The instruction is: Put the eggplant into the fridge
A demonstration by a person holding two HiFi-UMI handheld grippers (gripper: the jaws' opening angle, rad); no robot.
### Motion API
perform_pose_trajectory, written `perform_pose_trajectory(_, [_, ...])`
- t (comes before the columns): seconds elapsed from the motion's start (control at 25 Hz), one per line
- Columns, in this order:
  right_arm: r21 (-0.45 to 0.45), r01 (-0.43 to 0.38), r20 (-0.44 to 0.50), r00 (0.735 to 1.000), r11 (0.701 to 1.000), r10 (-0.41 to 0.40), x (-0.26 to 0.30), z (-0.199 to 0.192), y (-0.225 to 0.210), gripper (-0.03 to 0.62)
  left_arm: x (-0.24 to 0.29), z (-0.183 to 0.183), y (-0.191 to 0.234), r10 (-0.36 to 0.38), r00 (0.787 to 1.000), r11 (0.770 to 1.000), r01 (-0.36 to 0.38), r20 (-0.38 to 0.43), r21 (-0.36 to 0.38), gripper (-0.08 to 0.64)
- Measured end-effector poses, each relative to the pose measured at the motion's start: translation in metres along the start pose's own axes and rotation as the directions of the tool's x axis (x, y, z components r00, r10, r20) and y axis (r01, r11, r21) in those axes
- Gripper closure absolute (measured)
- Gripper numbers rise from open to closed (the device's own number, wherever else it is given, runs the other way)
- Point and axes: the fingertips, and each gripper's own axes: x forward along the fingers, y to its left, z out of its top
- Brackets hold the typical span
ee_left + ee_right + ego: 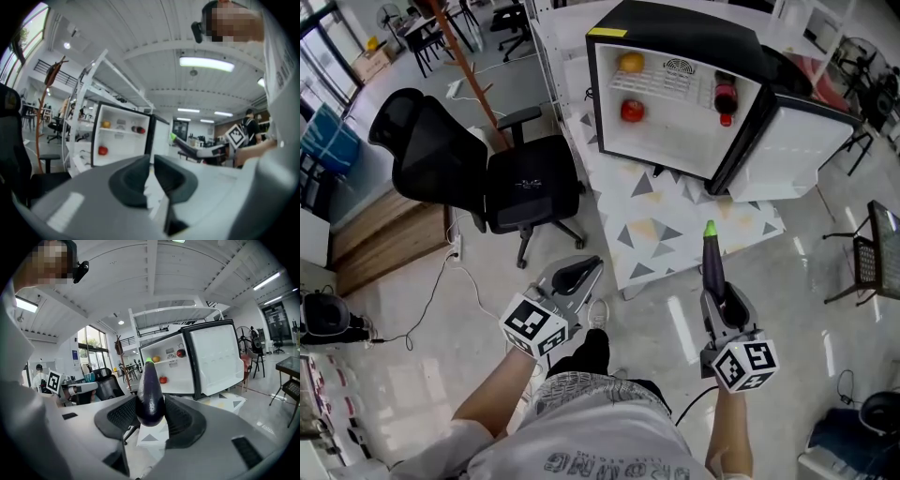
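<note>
Partway there: right claw pinches the eggplant, aimed at the open fridge at twelve o'clock, well apart. Left claw is pressed together, empty. Putting the eggplant inside remains.

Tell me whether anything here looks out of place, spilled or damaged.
Nothing looks spilled or damaged. The only unusual sights: the small black fridge stands with its white-lined door wide open, and the long purple eggplant juts forward, green tip first, from the right gripper.
</note>
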Motion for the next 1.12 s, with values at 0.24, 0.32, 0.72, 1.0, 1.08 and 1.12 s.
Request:
perform_pose_trajectory(0.24, [0.008, 0.016, -0.020, 1.000, 1.000, -0.016, 0.047, 0.011, -0.007, 0.405, 0.027, 0.005, 0.044, -0.012, 1.000, 1.000, 0.012, -0.012, -0.014, 0.526])
perform_pose_trajectory(0.32, [0.012, 0.026, -0.026, 0.999, 1.000, -0.025, 0.062, 0.014, -0.009, 0.405, 0.035, 0.008, 0.058, -0.018, 1.000, 1.000, 0.018, -0.016, -0.017, 0.526])
perform_pose_trajectory(0.72, [0.012, 0.085, -0.049, 0.995, 0.996, -0.085, 0.133, 0.034, -0.017, 0.405, 0.072, 0.022, 0.133, -0.059, 0.998, 0.998, 0.059, -0.027, -0.022, 0.526])
perform_pose_trajectory(1.0, [0.002, 0.125, -0.055, 0.991, 0.992, -0.125, 0.175, 0.046, -0.018, 0.405, 0.088, 0.026, 0.174, -0.084, 0.996, 0.996, 0.083, -0.031, -0.034, 0.526])
perform_pose_trajectory(1.08, [0.000, 0.134, -0.056, 0.989, 0.991, -0.134, 0.184, 0.048, -0.018, 0.405, 0.091, 0.024, 0.185, -0.088, 0.995, 0.995, 0.087, -0.035, -0.038, 0.526])
perform_pose_trajectory(1.12, [0.001, 0.137, -0.058, 0.989, 0.991, -0.137, 0.189, 0.049, -0.018, 0.405, 0.092, 0.023, 0.190, -0.089, 0.995, 0.995, 0.088, -0.037, -0.040, 0.526])
